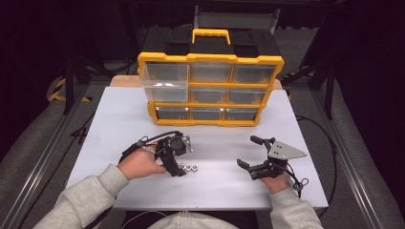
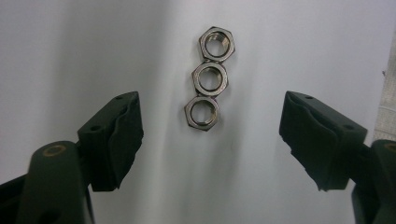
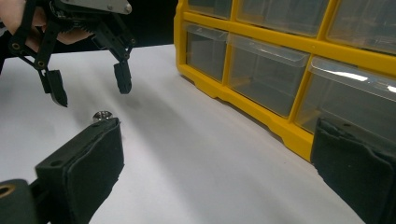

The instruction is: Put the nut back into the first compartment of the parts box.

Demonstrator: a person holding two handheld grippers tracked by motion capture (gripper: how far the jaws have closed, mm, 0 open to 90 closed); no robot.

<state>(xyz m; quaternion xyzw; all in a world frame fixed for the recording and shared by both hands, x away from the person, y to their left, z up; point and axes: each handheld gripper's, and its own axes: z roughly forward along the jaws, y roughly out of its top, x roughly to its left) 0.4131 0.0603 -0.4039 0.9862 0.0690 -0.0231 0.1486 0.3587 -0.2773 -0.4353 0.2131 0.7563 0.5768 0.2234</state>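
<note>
Three hex nuts lie in a touching row on the white counter, just right of the left gripper, likely lined up for one-at-a-time picking. High view: yellow organizer stands at the counter's far side, its top-left drawer pulled out, probably the drop spot. Right gripper rests well apart to the right, jaws spread, nothing held.

Left gripper view: jaws released wide, either side of the nearest nut; nuts run away in a line, edges touching. Not yet gripped; looks like a lineup for the nearest one.

Right gripper view: own jaws apart, empty, aimed past the organizer front. Left gripper hovers above a nut, jaws open.
</note>
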